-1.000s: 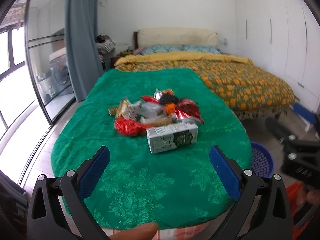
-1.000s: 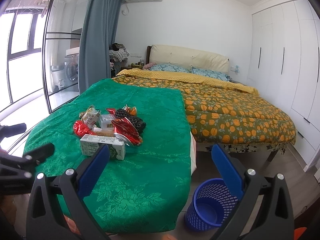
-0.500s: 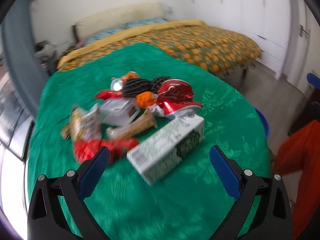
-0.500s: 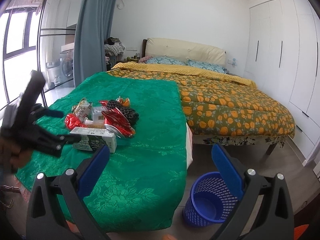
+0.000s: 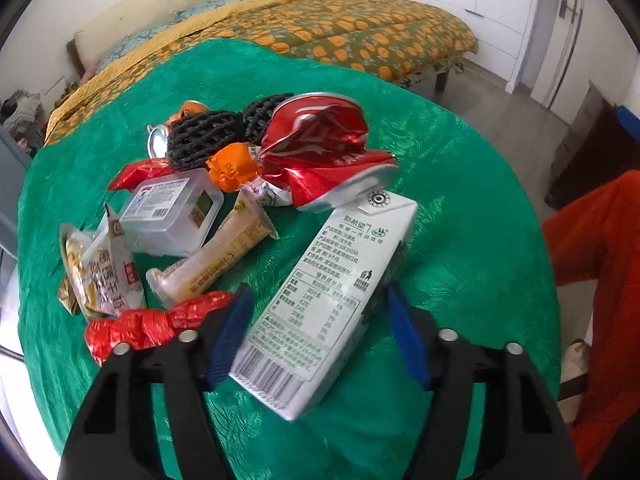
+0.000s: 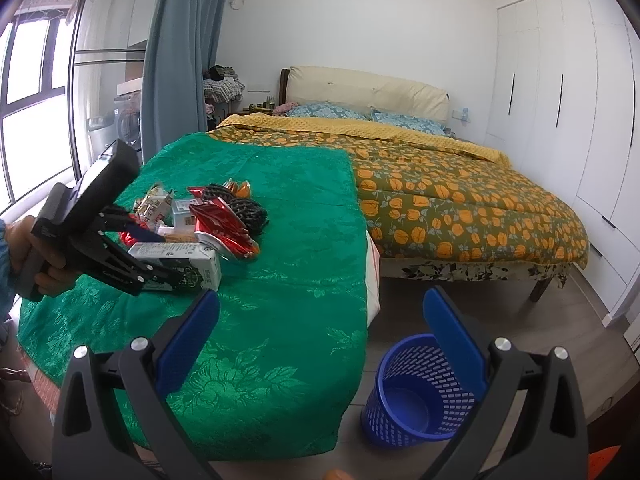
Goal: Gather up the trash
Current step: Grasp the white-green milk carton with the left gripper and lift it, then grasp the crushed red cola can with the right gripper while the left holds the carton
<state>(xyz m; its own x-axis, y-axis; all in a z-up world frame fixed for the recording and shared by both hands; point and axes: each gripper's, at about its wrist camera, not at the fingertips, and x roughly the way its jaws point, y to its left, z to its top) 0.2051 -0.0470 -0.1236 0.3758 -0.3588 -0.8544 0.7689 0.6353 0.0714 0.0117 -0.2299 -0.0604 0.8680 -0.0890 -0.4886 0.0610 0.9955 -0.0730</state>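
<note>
A white and green milk carton [image 5: 320, 280] lies flat on the green cloth [image 5: 460, 200], at the near edge of a trash pile. My left gripper [image 5: 319, 294] straddles the carton's near half. Its jaws are closing with the carton between them, and slim gaps still show at the blue pads [image 5: 234, 328]. In the right wrist view the left gripper [image 6: 164, 258] reaches down over the carton [image 6: 196, 268]. My right gripper [image 6: 322, 298] hangs open and empty past the bed's foot.
The pile holds a crushed red can [image 5: 320, 148], black netting [image 5: 204, 136], a clear plastic box [image 5: 172, 208], snack wrappers [image 5: 100, 276] and a red bag [image 5: 152, 324]. A blue mesh basket [image 6: 416, 396] stands on the floor by the bed corner. An orange garment [image 5: 592, 300] is at the right.
The left gripper swung in and down over the pile, rolled, and its jaws narrowed around the milk carton. The right gripper sank a little and stayed open.
</note>
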